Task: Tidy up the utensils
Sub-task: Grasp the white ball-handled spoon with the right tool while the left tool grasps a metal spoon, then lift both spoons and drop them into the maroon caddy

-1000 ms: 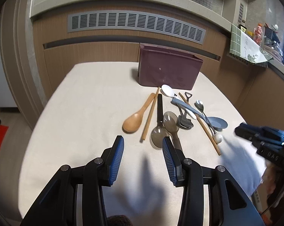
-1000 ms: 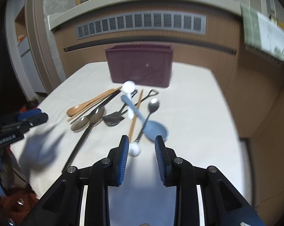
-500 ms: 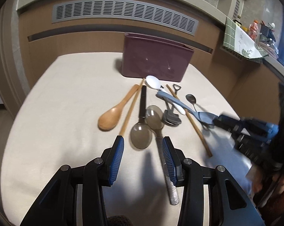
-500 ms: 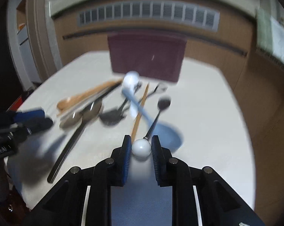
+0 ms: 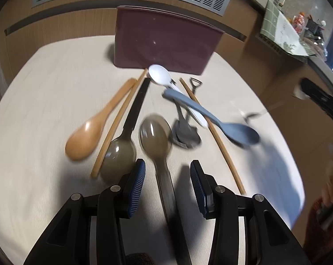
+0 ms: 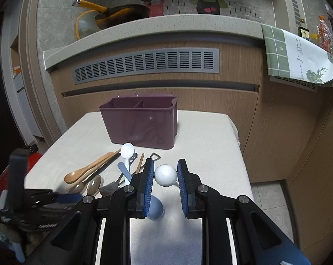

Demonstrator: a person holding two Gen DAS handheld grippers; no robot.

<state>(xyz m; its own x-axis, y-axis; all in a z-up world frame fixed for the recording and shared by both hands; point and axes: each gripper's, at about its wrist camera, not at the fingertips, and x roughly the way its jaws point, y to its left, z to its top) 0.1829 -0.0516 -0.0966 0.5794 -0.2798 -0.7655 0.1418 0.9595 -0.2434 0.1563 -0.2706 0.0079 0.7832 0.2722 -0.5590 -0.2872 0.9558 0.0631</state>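
Right fingers pinch white ball, stem hidden; left fingers gape.

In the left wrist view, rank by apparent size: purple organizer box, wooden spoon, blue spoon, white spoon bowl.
1. purple organizer box, clearly largest.
2. and 3. wooden spoon and blue spoon look alike in length; motion blur leaves them unranked.
4. white spoon bowl, smallest, though it lies farthest from the camera.

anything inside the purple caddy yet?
The purple caddy has a divider across its top; the compartment parts that show hold nothing. Its front wall hides the bottom, so cannot confirm fully.
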